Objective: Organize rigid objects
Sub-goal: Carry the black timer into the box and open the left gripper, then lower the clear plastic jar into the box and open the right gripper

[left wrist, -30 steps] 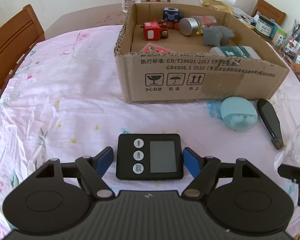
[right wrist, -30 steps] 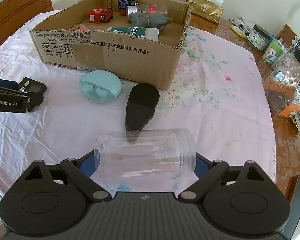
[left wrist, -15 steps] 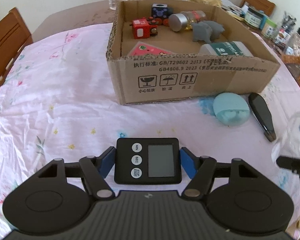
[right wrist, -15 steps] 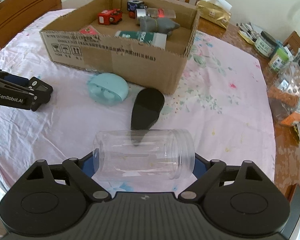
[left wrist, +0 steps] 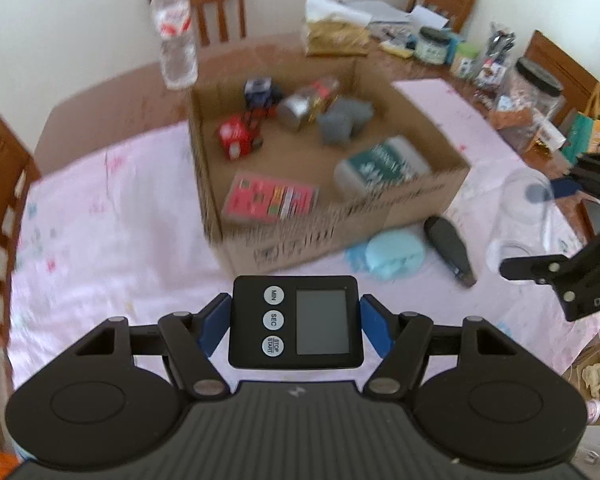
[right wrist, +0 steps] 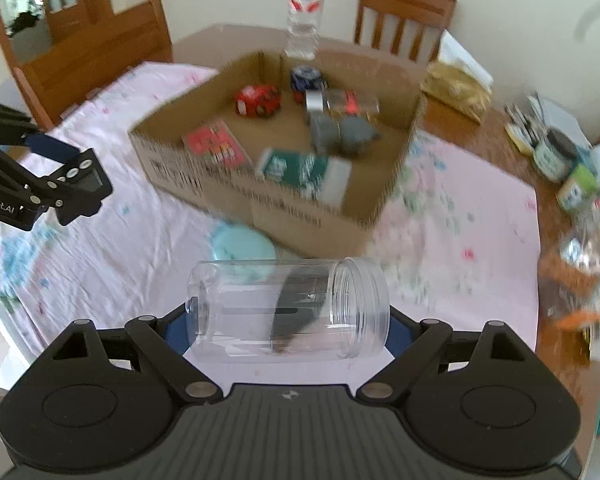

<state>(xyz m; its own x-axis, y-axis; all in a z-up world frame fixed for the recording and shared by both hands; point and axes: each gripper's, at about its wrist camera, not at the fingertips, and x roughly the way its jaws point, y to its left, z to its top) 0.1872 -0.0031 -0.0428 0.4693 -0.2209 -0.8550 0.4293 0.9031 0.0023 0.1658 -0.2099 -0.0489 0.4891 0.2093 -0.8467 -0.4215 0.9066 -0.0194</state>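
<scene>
Timer (left wrist: 294,322) sits clamped between the blue pads of the left tool (left wrist: 296,326), lifted clear of the desk (left wrist: 100,216) near its front edge. The clear jar (right wrist: 288,312) lies sideways, gripped end to end in the right tool (right wrist: 288,320), also off the cloth. The step in hand looks like carrying both toward the box (left wrist: 340,216) at the desk's middle. The next move calls for bringing each over the near wall, finding bare floor among the contents, and lowering before letting go; the jar may roll.

Count: one timer, one jar, one box. Inside the box, blurred: one red toy car (left wrist: 240,136), one dark cube (left wrist: 260,94), one silver can (left wrist: 308,104), one grey figure (left wrist: 342,122), one green-labelled tub (left wrist: 382,166), one pink card (left wrist: 270,200). Still on the cloth before the box: one teal case (left wrist: 394,254) and one black scoop-like piece (left wrist: 448,246).
</scene>
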